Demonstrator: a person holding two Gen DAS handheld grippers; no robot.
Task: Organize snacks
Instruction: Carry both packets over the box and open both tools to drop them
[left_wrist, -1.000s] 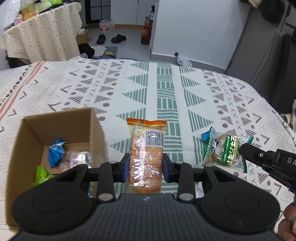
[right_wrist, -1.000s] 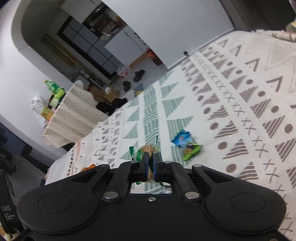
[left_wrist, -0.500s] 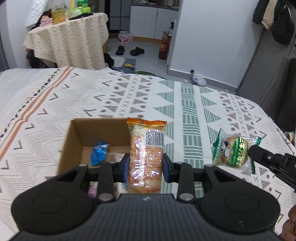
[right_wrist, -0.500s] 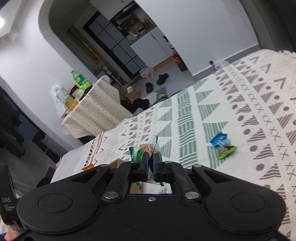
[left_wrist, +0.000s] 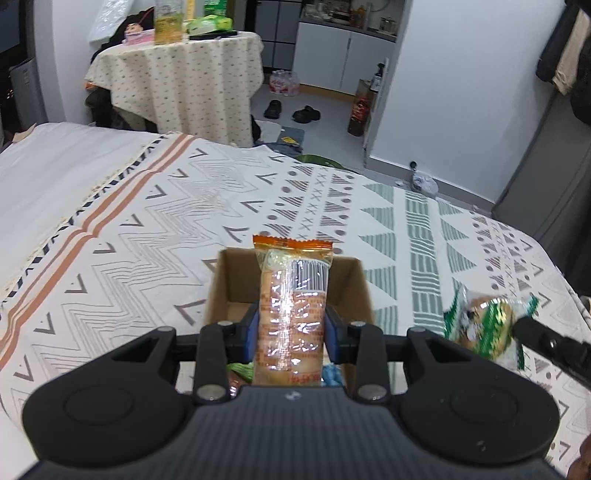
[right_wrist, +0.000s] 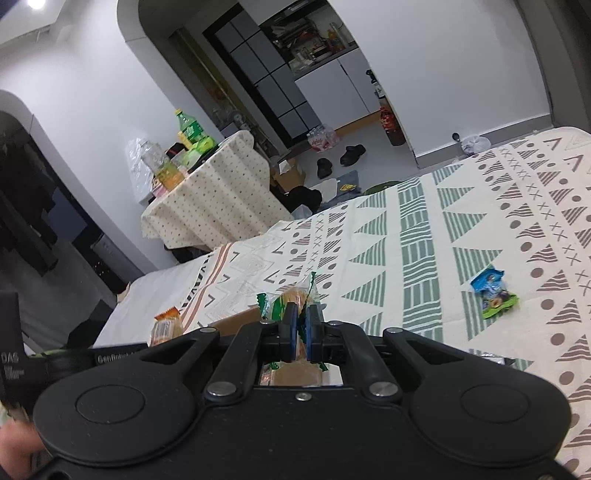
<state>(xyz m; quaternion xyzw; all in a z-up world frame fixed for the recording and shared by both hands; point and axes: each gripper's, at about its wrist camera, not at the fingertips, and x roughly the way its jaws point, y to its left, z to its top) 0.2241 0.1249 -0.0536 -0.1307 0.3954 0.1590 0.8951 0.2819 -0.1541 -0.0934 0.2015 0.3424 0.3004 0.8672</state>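
My left gripper (left_wrist: 291, 328) is shut on an orange-topped clear pack of crackers (left_wrist: 291, 310), held upright above the open cardboard box (left_wrist: 236, 284) on the patterned bedspread. Green and blue wrappers show at the box bottom. My right gripper (right_wrist: 301, 326) is shut on a green-and-white wrapped snack (right_wrist: 291, 299), which also appears at the right of the left wrist view as the green snack (left_wrist: 484, 326), hanging in the air beside the box. A blue-and-green snack packet (right_wrist: 493, 291) lies loose on the bedspread to the right. The cracker pack (right_wrist: 166, 326) shows at left in the right wrist view.
The bed's patterned cover (left_wrist: 147, 236) spreads all around the box. Beyond its far edge stand a round table with a dotted cloth (left_wrist: 184, 81) bearing bottles, shoes (left_wrist: 291, 110) on the floor, and a white wall (left_wrist: 461, 92).
Both grippers have risen and moved left with their snacks. The cracker pack, earlier to the right of the box, now hangs over it. The green snack has lifted off the bedspread.
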